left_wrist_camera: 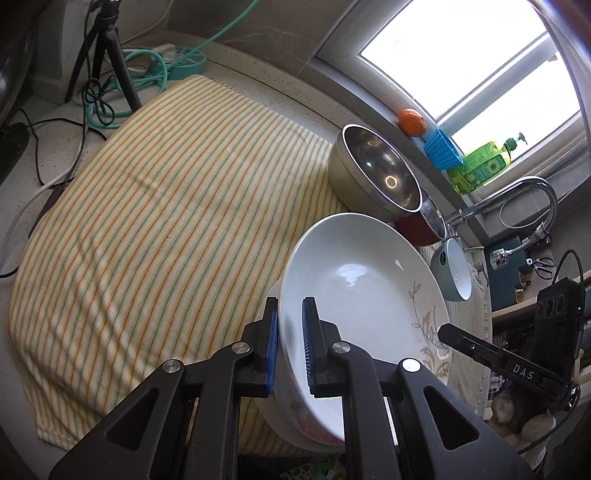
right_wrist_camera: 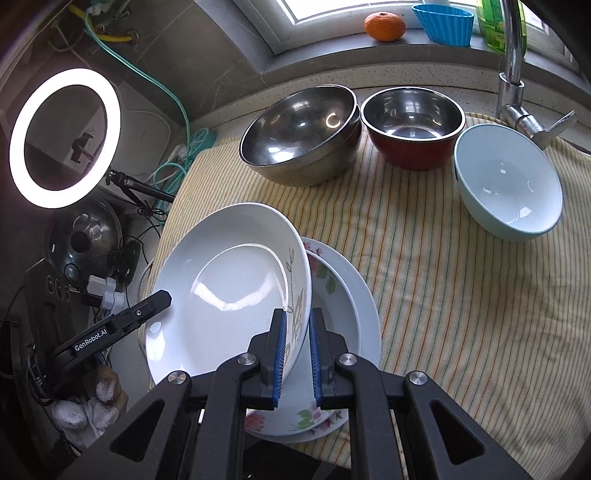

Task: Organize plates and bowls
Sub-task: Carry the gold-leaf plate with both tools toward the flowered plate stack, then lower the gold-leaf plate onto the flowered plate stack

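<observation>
A white deep plate [left_wrist_camera: 354, 280] with a leaf pattern is held tilted by both grippers above a stack of plates. My left gripper [left_wrist_camera: 290, 339] is shut on its left rim. My right gripper [right_wrist_camera: 297, 343] is shut on its right rim [right_wrist_camera: 299, 295]. Under it lie a floral plate [right_wrist_camera: 325, 273] and a larger white plate [right_wrist_camera: 365, 306] on the striped cloth [right_wrist_camera: 443, 280]. The right gripper's finger shows in the left wrist view [left_wrist_camera: 476, 349]; the left gripper's finger shows in the right wrist view [right_wrist_camera: 147, 302].
Behind stand a steel bowl [right_wrist_camera: 299, 129], a red-sided steel bowl [right_wrist_camera: 413, 125] and a pale green bowl [right_wrist_camera: 509, 181]. A faucet [right_wrist_camera: 513, 74] rises at the back right. On the sill sit an orange [right_wrist_camera: 384, 26] and a blue cup [right_wrist_camera: 443, 22]. A ring light [right_wrist_camera: 62, 136] and cables are left.
</observation>
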Motion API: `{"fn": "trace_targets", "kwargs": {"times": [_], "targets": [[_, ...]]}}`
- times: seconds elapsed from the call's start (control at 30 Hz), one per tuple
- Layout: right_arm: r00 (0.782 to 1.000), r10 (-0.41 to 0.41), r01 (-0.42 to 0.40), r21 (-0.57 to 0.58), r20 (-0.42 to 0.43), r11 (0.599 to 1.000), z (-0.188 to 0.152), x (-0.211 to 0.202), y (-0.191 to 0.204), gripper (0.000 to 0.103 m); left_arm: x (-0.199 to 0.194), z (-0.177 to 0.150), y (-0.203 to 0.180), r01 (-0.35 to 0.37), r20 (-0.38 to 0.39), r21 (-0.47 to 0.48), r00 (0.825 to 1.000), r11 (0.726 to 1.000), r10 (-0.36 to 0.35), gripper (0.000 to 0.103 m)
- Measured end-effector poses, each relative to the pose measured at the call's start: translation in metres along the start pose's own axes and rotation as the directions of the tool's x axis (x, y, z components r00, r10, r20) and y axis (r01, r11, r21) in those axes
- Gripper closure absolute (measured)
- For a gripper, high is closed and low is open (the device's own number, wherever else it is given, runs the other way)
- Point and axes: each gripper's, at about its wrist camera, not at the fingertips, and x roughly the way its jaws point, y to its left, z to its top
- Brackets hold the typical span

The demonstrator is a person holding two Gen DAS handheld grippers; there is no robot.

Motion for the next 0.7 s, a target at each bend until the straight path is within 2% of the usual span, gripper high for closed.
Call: {"fn": "trace_targets", "kwargs": {"times": [0.4,0.7], "targets": [[1.0,-0.013,0.014,0.055,-0.006,0.998,-0.02,0.0,-0.021,0.092,0.011,-0.013,-0.013,-0.004,-0.028,0.045,1.0,0.999,0.006,0.093],[1.0,-0.023,0.024,0.039,-0.011,0.999,-0.023,0.004,-0.018,0.092,0.016,-0.015,-0.011,-0.017,-0.036,0.053,0.999,0.998,0.019,0.093]]}}
